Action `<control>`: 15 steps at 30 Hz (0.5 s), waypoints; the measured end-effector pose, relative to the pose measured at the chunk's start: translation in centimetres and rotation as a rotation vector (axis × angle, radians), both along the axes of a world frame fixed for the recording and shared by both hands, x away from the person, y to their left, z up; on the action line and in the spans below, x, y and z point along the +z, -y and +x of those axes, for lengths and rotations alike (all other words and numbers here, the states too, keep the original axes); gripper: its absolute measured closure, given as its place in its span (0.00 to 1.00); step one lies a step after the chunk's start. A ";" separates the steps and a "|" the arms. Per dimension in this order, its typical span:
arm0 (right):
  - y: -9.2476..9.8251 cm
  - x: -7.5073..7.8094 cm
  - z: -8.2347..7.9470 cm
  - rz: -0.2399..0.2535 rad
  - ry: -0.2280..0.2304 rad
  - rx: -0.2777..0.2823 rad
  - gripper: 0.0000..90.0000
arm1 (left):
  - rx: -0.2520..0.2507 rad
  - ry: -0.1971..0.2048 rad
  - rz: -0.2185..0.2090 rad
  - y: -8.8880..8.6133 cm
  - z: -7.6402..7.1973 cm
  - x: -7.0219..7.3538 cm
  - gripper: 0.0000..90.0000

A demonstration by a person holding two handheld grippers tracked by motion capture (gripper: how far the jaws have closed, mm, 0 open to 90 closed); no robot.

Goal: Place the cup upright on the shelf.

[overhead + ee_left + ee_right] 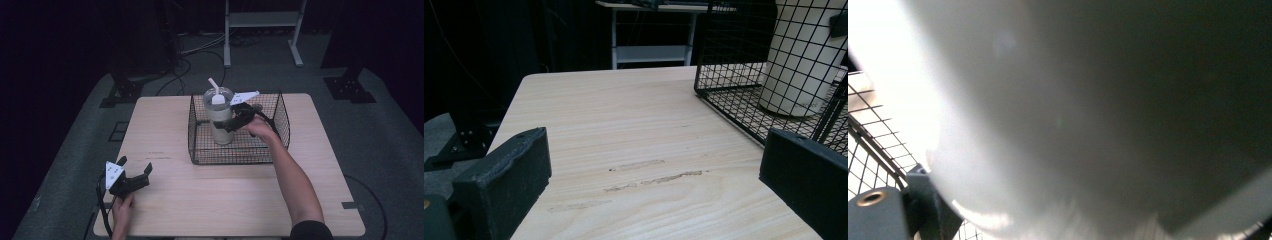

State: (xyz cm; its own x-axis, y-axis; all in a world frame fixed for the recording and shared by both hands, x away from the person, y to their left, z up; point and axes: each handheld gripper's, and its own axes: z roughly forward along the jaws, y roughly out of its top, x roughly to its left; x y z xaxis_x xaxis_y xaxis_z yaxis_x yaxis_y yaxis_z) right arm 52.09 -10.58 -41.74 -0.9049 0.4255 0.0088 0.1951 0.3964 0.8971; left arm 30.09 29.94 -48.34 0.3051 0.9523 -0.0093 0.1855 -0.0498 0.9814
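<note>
My right gripper point(234, 121) is reached into the black wire-mesh basket point(280, 107), its fingers clamped around the middle of the tall cream-white tumbler with a clear lid and white straw point(220, 122). The tumbler stands upright in the basket's left half, close to the left wall and just inside the near one, with much more bare mesh floor to its right, where my forearm comes over the near rim. In my right gripper view the tumbler's pale wall point(1088, 115) sits hard against the camera, blurred, with a strip of basket mesh point(873, 145) at the lower left. The straw and lid rise above the basket's top rim, so the way upward is free. My left gripper point(135, 170) rests at the near left corner of the light wooden surface point(225, 195), fingers spread wide with nothing between them. In my left gripper view the two black fingers point(506, 175) frame a broad stretch of bare wood point(624, 130) marked by a few faint scuffs, and the basket's near corner point(700, 90) stands ahead to the right, well apart from that gripper, with the tumbler point(799, 65) showing through the wires. The surface's left edge lies just beside that gripper, and the basket sits toward the far side.
</note>
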 end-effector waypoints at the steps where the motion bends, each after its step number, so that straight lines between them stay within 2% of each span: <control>1: 0.1 0.0 -0.1 0.000 0.003 -0.002 0.08 | 0.000 0.000 0.001 0.0 0.0 0.0 0.00; 4: 0.7 -0.2 -0.4 0.008 0.002 -0.012 0.08 | 0.000 0.000 0.005 0.0 0.0 0.0 0.00; 8: 1.0 -0.1 -0.6 -0.004 -0.006 -0.020 0.08 | 0.000 -0.001 0.007 0.1 0.0 0.0 0.00; 15: 1.3 -0.3 -1.0 0.004 0.007 -0.038 0.08 | 0.000 0.000 0.010 0.1 0.0 0.0 0.00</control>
State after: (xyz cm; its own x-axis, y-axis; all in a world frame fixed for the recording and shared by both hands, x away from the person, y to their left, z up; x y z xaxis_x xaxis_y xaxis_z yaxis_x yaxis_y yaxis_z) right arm 51.13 -11.92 -42.01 -0.8880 0.4598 0.0045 0.2038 0.3849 0.9002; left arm 30.10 29.85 -48.33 0.3055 0.9522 0.0000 0.1859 -0.0597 0.9807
